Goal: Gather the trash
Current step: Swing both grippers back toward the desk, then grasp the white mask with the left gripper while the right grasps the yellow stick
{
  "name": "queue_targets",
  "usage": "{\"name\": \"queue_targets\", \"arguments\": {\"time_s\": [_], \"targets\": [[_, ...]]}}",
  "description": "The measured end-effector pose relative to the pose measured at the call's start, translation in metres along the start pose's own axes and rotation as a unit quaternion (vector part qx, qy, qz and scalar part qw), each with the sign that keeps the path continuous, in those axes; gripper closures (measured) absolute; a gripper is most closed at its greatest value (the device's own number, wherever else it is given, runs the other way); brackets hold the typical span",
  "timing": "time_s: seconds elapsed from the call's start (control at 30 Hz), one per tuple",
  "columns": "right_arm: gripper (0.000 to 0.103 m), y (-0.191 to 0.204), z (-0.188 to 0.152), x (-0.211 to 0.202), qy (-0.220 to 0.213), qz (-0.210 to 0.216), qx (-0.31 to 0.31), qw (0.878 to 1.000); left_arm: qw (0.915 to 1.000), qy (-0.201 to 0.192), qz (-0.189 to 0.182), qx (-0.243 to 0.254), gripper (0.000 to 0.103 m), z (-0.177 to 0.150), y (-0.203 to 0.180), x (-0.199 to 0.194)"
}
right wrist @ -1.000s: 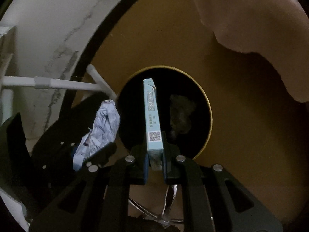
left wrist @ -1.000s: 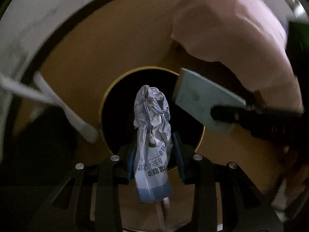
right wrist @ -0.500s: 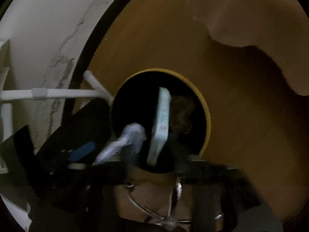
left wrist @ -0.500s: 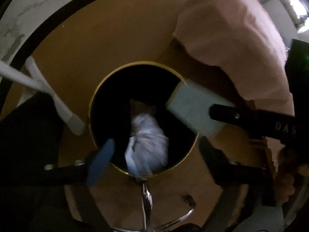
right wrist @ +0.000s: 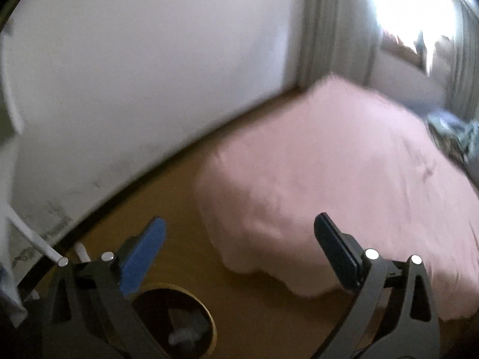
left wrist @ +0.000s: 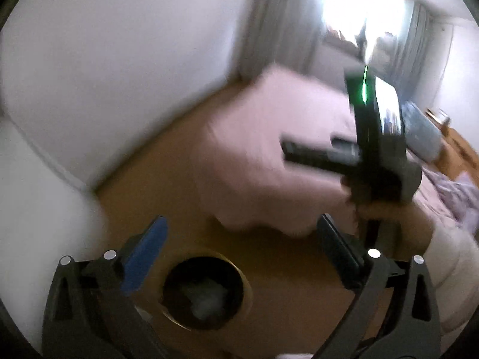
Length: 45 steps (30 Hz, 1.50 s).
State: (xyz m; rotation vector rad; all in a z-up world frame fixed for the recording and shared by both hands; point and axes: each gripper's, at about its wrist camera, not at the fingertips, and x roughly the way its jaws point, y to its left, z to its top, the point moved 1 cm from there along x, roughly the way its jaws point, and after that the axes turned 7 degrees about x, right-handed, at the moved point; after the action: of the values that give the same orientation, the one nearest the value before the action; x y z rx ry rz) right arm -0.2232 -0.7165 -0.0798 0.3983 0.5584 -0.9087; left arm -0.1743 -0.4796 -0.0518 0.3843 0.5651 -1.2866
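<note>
A round black bin with a gold rim [left wrist: 246, 281] stands on the wooden floor, low in the left wrist view, and shows in the right wrist view too [right wrist: 209, 314]. Crumpled white trash [left wrist: 206, 296] lies inside it; pale trash also shows inside in the right wrist view [right wrist: 182, 333]. My left gripper [left wrist: 242, 239] is open and empty, raised above the bin. My right gripper [right wrist: 239, 236] is open and empty, also above the bin. The right gripper's black body [left wrist: 374, 155] shows at the right of the left wrist view.
A pink bedspread [right wrist: 344, 179] hangs over the floor to the right of the bin. A white wall [right wrist: 134, 74] runs behind. White rack legs [right wrist: 33, 236] stand at the left. A bright window [right wrist: 404, 9] is at the far right.
Both grippers opened and dropped the crumpled wrapper and the light blue box into the bin, then lifted and tilted up toward the wall and bed.
</note>
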Motion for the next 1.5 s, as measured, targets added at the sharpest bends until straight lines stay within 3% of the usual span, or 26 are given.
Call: {"name": "queue_targets", "arguments": {"time_s": [0.1,0.2,0.27,0.37,0.43,0.5,0.53,0.63,0.83,0.87,1.1,1.17,1.3,1.5], "targets": [[0.007,0.039,0.005,-0.024,-0.016,0.062,-0.016,0.998,0.9948,-0.044,0.09,-0.015,0.007,0.007,0.036,-0.061],[0.007,0.091,0.006,-0.039,-0.012,0.122,-0.038,0.992,0.9785,-0.045,0.189,-0.068,0.007,-0.009,0.09,-0.114],[0.007,0.127,0.005,-0.05,-0.005,0.166,-0.052,0.985,0.9589,-0.03,0.257,-0.116,0.007,-0.029,0.129,-0.147],[0.007,0.191,-0.003,-0.074,-0.001,0.234,-0.091,0.968,0.9117,-0.005,0.355,-0.207,0.007,-0.08,0.191,-0.208],[0.007,0.224,-0.011,-0.085,0.001,0.261,-0.116,0.958,0.8879,0.009,0.391,-0.242,0.007,-0.108,0.216,-0.238],[0.007,0.255,-0.023,-0.096,0.009,0.286,-0.135,0.948,0.8706,0.034,0.406,-0.276,0.007,-0.142,0.245,-0.263],[0.007,0.268,-0.027,-0.1,0.014,0.297,-0.142,0.944,0.866,0.044,0.407,-0.287,0.007,-0.152,0.255,-0.267],[0.007,0.296,-0.035,-0.115,0.024,0.319,-0.158,0.934,0.8649,0.061,0.39,-0.31,0.012,-0.176,0.277,-0.27],[0.007,0.34,-0.045,-0.135,0.02,0.33,-0.183,0.926,0.8769,0.062,0.336,-0.338,0.054,-0.196,0.301,-0.267],[0.007,0.345,-0.046,-0.139,0.017,0.329,-0.186,0.925,0.8791,0.058,0.33,-0.338,0.068,-0.196,0.3,-0.27],[0.007,0.377,-0.055,-0.148,0.021,0.34,-0.215,0.915,0.8944,0.0,0.309,-0.324,0.073,-0.182,0.297,-0.288],[0.007,0.388,-0.059,-0.154,0.027,0.351,-0.222,0.909,0.8945,-0.015,0.31,-0.322,0.073,-0.179,0.295,-0.298],[0.007,0.419,-0.073,-0.171,0.038,0.381,-0.248,0.89,0.8758,-0.032,0.356,-0.324,0.073,-0.183,0.299,-0.334],[0.007,0.477,-0.115,-0.2,0.073,0.414,-0.316,0.85,0.8446,0.013,0.396,-0.36,0.073,-0.225,0.315,-0.36]]}}
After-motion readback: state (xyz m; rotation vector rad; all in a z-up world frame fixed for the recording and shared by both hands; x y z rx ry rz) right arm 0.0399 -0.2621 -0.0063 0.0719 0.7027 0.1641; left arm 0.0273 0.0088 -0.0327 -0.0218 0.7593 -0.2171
